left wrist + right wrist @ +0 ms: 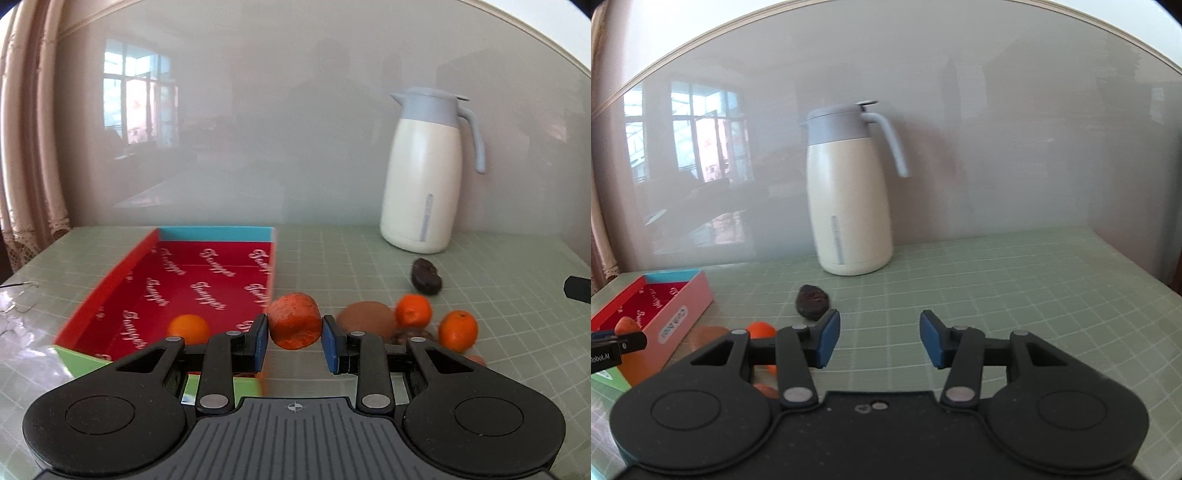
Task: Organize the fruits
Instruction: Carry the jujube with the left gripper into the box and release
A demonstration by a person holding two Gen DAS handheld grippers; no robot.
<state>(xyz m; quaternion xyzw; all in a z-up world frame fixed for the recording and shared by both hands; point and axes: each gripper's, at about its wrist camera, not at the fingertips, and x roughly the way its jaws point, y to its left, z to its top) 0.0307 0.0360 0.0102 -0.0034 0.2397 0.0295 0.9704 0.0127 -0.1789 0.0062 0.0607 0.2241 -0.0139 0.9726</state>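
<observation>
My left gripper (294, 326) is shut on an orange carrot chunk (294, 317), its blue pads pressing both sides, and holds it just above the near right corner of the red box (110, 280). One tangerine (188, 328) lies inside the box. To the right on the mat lie a brown kiwi (365, 319), two tangerines (413, 310) (458, 329) and a dark wrinkled fruit (426, 276). My right gripper (879, 326) stands open over bare mat with nothing between its fingers. The dark fruit (812, 301) lies ahead of it to the left, and the box (679, 321) sits at the far left.
A white thermos jug (424, 177) with a grey-blue lid stands at the back against the glossy wall. Spectacles (18, 295) and clear plastic (22, 343) lie left of the box. A curtain hangs at the far left. Checked green mat stretches to the right (1034, 295).
</observation>
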